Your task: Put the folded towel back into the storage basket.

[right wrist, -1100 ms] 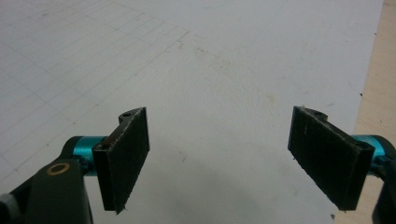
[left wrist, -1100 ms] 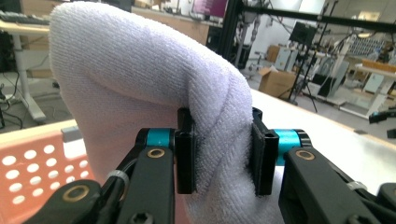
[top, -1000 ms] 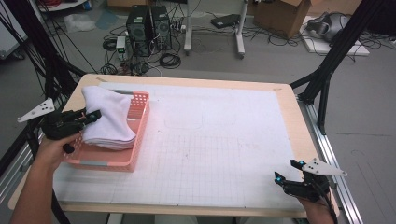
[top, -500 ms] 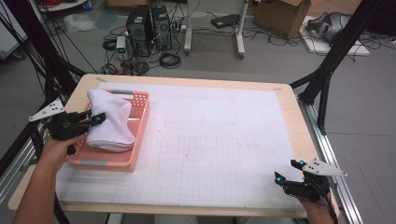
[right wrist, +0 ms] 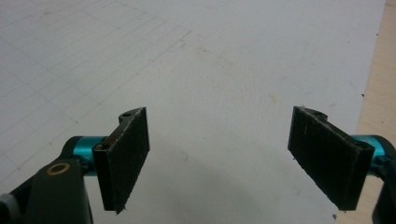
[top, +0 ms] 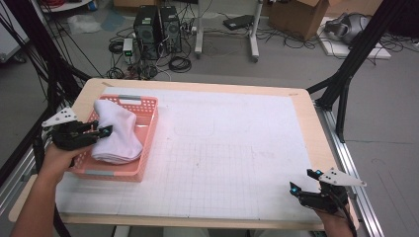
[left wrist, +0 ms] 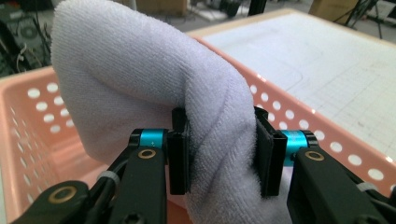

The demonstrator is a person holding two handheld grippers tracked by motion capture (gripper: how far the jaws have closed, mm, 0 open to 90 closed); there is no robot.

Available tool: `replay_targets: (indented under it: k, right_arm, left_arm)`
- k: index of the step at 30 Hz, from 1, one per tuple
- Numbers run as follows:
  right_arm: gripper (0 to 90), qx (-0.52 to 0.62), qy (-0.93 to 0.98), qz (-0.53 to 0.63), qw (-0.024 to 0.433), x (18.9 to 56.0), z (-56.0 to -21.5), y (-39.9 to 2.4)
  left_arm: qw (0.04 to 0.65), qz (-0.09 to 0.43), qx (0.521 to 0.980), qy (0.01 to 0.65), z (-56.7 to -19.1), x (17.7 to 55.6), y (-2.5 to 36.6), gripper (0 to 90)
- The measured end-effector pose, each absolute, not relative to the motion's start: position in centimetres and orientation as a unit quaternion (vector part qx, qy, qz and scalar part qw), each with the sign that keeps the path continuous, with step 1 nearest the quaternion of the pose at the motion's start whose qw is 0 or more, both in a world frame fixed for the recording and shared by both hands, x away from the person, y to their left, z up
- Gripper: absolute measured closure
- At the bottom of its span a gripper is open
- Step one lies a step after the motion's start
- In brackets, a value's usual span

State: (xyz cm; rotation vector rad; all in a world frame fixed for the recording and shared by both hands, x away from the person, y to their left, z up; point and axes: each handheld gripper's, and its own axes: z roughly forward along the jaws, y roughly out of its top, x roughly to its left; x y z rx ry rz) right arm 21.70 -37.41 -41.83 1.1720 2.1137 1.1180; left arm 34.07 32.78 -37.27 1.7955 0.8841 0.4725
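A white towel lies bunched in the pink perforated basket at the left of the table. My left gripper reaches over the basket's left rim. In the left gripper view its pads press on a fold of the towel, with the basket wall behind. These jaws have just been opening a little, and the fold is still between them. My right gripper rests near the front right corner of the mat. Its jaws stand wide apart over bare mat, and the right gripper is open with nothing in it.
A white gridded mat covers the wooden table. Black frame poles stand at both sides. Computer towers, cables and cardboard boxes sit on the floor behind the table.
My left gripper has shifted slightly to the right over the basket, and the towel has bunched up taller around it. The right gripper has stayed where it was.
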Motion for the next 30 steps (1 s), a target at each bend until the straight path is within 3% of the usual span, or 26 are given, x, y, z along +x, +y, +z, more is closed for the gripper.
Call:
replay_targets:
  k: [13, 20, 25, 30]
  right_arm:
    - [19.5, 0.429, 0.772, 0.407, 0.235, 21.7, -41.8, -37.4]
    - [19.5, 0.426, 0.773, 0.407, 0.236, 21.7, -41.8, -37.3]
    - [19.6, 0.427, 0.773, 0.406, 0.234, 21.8, -41.9, -37.4]
    - [19.5, 0.425, 0.774, 0.407, 0.233, 21.8, -41.9, -37.2]
  left_arm:
    - [0.491, 0.188, 0.718, 0.456, -36.8, 34.2, 33.2, 41.9]
    - [0.482, 0.234, 0.688, 0.489, -36.2, 33.5, 33.8, 38.2]
    - [0.492, 0.281, 0.651, 0.505, -36.0, 32.6, 34.0, 30.4]
    - [0.506, 0.284, 0.639, 0.504, -35.7, 32.0, 34.1, 26.1]
